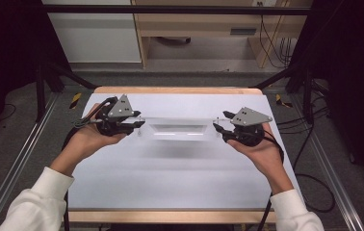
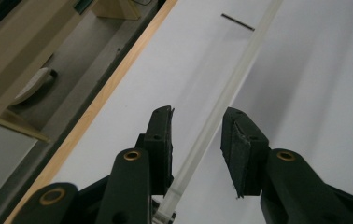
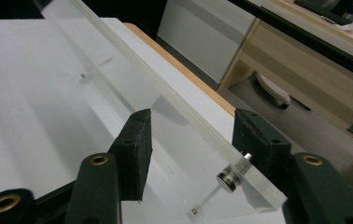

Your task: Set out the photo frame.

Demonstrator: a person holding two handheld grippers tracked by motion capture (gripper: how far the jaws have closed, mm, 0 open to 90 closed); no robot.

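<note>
White table (image 1: 170, 183) with a wood edge, inside a dark metal frame; grey floor and pale wood furniture beyond. Landmark: the clear acrylic tray (image 1: 178, 129), a flat transparent piece with a rectangular recess in its middle. It sits across the far half of the table, roughly centred.

Nearest me: two white sleeves and the hands, coming in on either side of the tray.

Left gripper (image 1: 139, 126) is at the tray's left end. In the left gripper view its jaws straddle the tray's thin edge (image 2: 221, 100) with a visible gap on both sides. Partly open, not clamped.

Right gripper (image 1: 218, 129) is at the tray's right end. In the right gripper view the clear plate runs between the jaws. The far jaw looks to be against the edge and the near jaw stands off it. A small metal stud (image 3: 230, 179) goes through the plate near that corner. I can't tell for sure whether the pads press on it.

Step in hand, my read: getting a two-handed grip on the tray ends, ahead of a lift or a shift.

Next move needs both sets of jaws closing squarely on the thin edges and both hands kept level. Acrylic is slick, so an uneven pinch could let it tip or slip.

No brands, labels or readable writing anywhere.
</note>
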